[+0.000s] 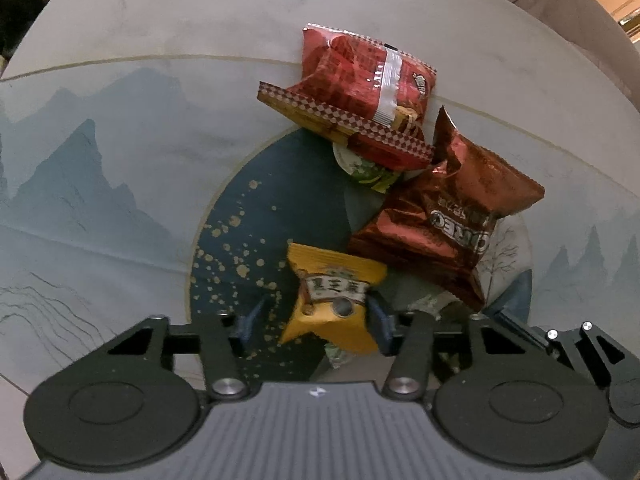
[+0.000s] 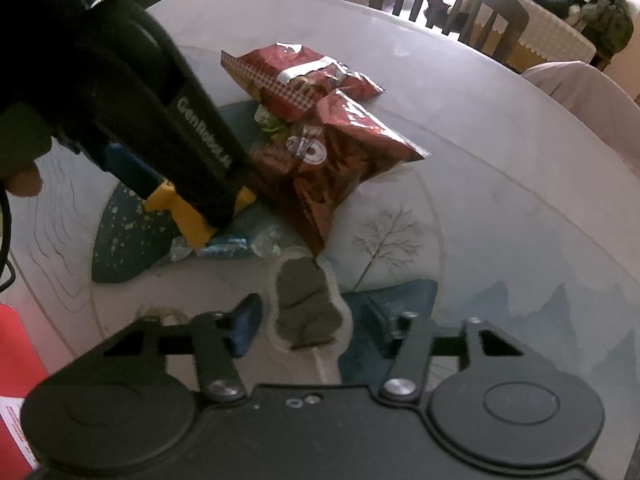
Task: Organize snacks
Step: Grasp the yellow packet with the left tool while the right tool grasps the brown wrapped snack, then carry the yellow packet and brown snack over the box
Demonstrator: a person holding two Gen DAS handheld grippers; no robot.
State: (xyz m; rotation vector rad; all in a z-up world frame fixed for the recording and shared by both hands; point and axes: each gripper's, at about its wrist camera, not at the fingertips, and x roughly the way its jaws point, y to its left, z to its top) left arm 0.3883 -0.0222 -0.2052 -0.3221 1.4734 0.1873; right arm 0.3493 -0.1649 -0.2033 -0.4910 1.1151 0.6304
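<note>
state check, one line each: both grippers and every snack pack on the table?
left gripper: shut on yellow pack
right gripper: around clear-wrapped snack; contact unclear
yellow pack: pinched, crumpled
clear-wrapped snack: flat on table, sealed
Oreo bag: lying crumpled, sealed
red bag: on top of checkered box
checkered box: closed, tilted

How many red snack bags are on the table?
2. The checkered red bag lies farthest away, partly on top of a green-and-white cup. The dark red cookie bag lies beside it, nearer. More may be hidden underneath.
</note>
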